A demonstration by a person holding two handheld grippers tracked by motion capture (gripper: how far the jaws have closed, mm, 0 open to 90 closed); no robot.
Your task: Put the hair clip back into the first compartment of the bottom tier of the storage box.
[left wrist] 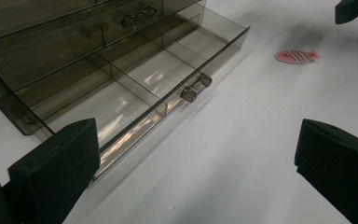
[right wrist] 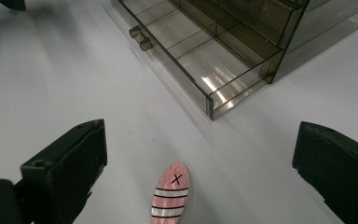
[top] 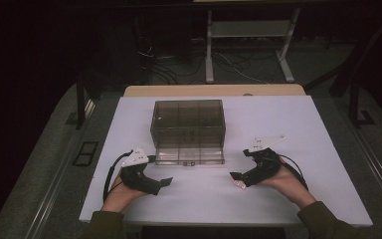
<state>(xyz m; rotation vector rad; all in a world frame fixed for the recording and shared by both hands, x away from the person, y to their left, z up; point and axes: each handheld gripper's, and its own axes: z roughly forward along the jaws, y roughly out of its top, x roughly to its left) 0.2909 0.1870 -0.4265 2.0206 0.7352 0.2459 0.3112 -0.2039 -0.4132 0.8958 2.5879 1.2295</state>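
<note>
Pink fish (right wrist: pixel 171 197) with black stripes lies flat on the white table (top: pixel 278 199), right between the wide-spread jaws of the right gripper (top: pixel 238 179), touched by neither. Behind it stands a smoky clear drawer box (top: pixel 188 130) with its bottom drawer (left wrist: pixel 135 88) pulled out. Left gripper (top: pixel 164 183) sits near the drawer, jaws wide, holding nothing

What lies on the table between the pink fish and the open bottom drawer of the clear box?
Nothing: in the right gripper view, bare white table separates the pink fish from the open drawer.
</note>
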